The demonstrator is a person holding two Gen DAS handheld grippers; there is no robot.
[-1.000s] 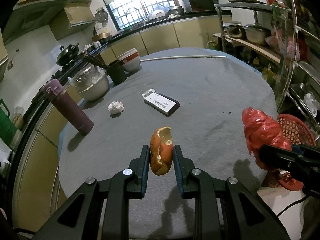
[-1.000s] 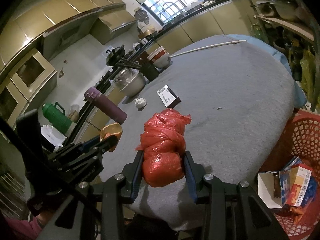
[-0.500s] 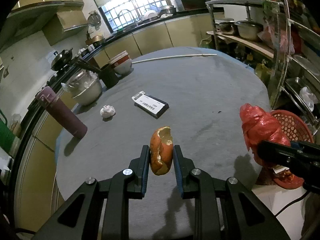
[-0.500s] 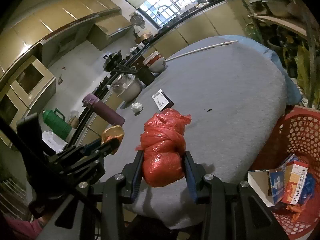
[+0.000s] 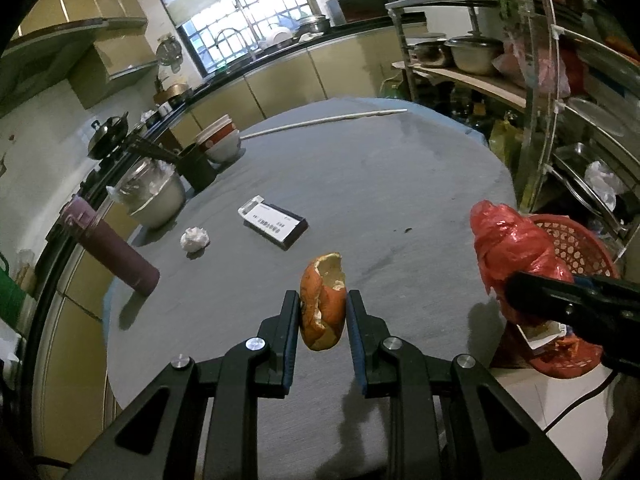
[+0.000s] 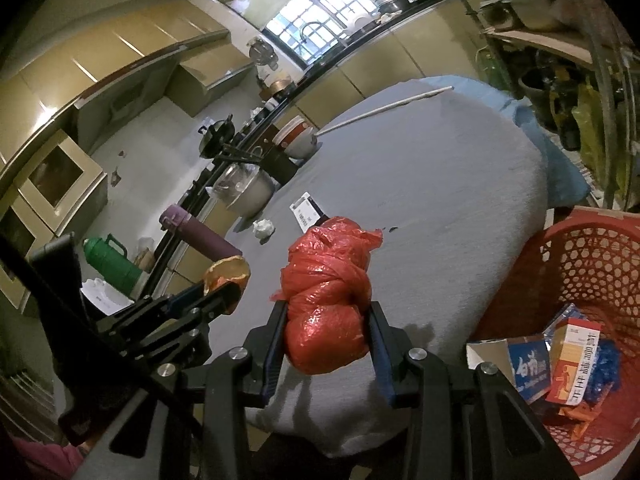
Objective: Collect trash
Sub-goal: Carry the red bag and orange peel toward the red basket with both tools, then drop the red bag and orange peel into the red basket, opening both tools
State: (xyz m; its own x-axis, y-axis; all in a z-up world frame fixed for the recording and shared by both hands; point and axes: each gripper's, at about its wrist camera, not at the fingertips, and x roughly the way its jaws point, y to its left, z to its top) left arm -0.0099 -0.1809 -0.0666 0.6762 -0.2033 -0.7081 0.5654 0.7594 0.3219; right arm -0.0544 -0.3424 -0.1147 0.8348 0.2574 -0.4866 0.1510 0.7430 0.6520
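Note:
My left gripper (image 5: 323,312) is shut on an orange peel (image 5: 323,304) and holds it above the near part of the grey table (image 5: 360,168). My right gripper (image 6: 327,320) is shut on a knotted red plastic bag (image 6: 328,300), held above the table's right edge beside the red mesh basket (image 6: 580,256). The bag (image 5: 508,248) and basket (image 5: 568,240) also show at the right of the left wrist view. A crumpled white tissue (image 5: 195,239) and a black-and-white box (image 5: 274,224) lie on the table.
The basket holds cardboard boxes (image 6: 560,360). A purple flask (image 5: 112,252), a steel pot (image 5: 156,192), a dark cup (image 5: 198,166), stacked bowls (image 5: 220,140) and a long white stick (image 5: 324,122) stand along the table's left and far side. A metal rack (image 5: 540,80) rises at right.
Both grippers have risen and drawn back a little with their loads; the right one has shifted toward the basket, which shows more fully in its view.

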